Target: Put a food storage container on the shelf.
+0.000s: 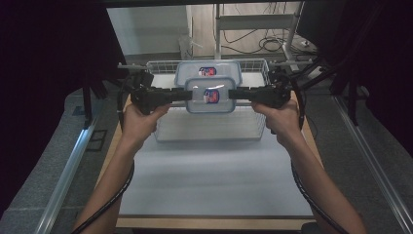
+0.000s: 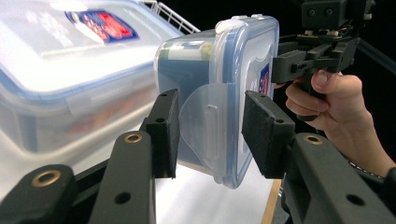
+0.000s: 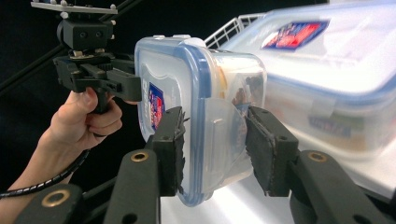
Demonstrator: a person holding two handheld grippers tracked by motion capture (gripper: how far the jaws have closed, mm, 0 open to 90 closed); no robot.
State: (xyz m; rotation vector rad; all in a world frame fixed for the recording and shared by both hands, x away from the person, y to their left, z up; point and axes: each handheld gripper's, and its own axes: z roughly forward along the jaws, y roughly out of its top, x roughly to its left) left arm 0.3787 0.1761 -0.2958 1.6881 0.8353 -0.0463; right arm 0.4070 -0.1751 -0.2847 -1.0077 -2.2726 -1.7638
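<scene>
Two grippers, one box between them. Left gripper (image 1: 182, 94) is clamped on the left end of the small lidded container (image 1: 210, 95), pads straddling lid and base at the latch flap; right gripper (image 1: 234, 93) grips the opposite end the same way. In the left gripper view the foam pads (image 2: 263, 132) bracket the clear latch tab; in the right gripper view the pads (image 3: 171, 147) press on lid and base at the end.

Container hangs in the air above the wire basket (image 1: 209, 130), just in front of the larger lidded container (image 1: 208, 71) sitting in the basket's back part.

Handling, my read: rigid clear plastic, smooth, so slippery under foam; some contents visible inside, so moderate weight, not empty. Latch flaps are the weak point, as they flex and could pop open under squeeze. Best hold is on the end walls across rim and base, both ends level, or it pivots.

Surface: white mat (image 1: 214, 180) on a wood-edged table, flat and bare in front. Surroundings: dark curtains at the sides, cables and a metal frame on the floor behind.
</scene>
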